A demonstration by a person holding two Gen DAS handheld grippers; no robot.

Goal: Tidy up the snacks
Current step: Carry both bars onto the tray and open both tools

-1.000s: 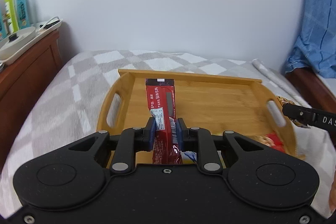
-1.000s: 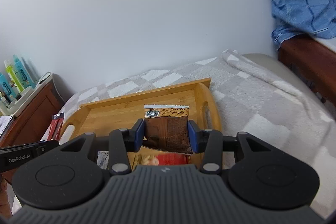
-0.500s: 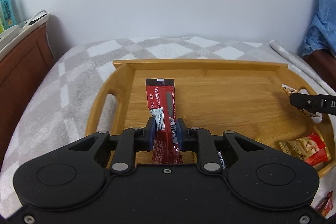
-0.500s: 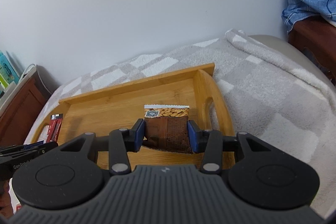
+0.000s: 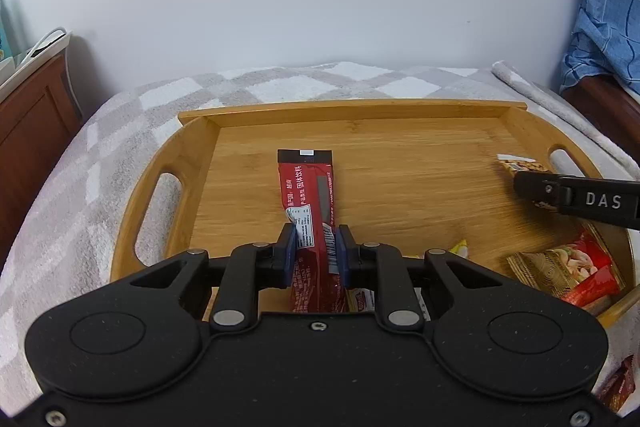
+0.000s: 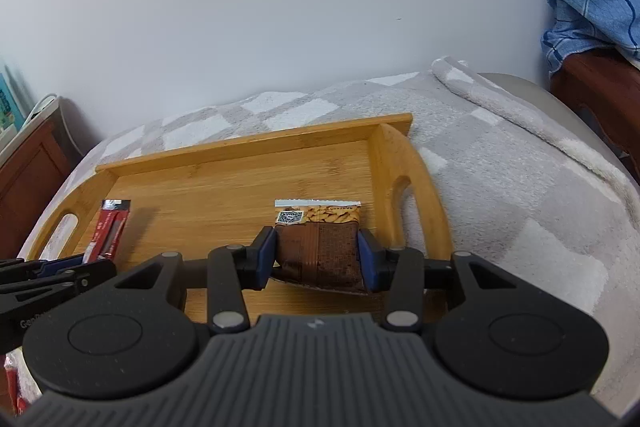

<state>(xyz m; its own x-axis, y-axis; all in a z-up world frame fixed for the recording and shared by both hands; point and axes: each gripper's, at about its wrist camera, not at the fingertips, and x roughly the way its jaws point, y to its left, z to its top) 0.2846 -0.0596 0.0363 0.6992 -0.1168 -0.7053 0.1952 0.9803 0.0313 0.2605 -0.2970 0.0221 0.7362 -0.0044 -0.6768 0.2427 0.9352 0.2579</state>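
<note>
Left wrist view catches the red peanut pack (image 5: pixel 568 275) in the bamboo tray's (image 5: pixel 360 109) near right corner (right wrist view misses it). Left gripper (image 5: pixel 316 247) clamps a long glossy red sachet (image 5: pixel 308 199) over the tray's floor; right gripper (image 6: pixel 316 253) pinches a crinkly brown almond packet (image 6: pixel 320 247) by the tray's right handle.

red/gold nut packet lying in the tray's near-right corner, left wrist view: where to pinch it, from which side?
Judging from the left wrist view, pinch the nut packet across its narrow width near the middle, coming straight down from above. It lies flat on the bamboo tray, close to the raised right rim, so a sideways approach looks blocked. Both grippers are full now: the left gripper holds the red stick sachet.
</note>
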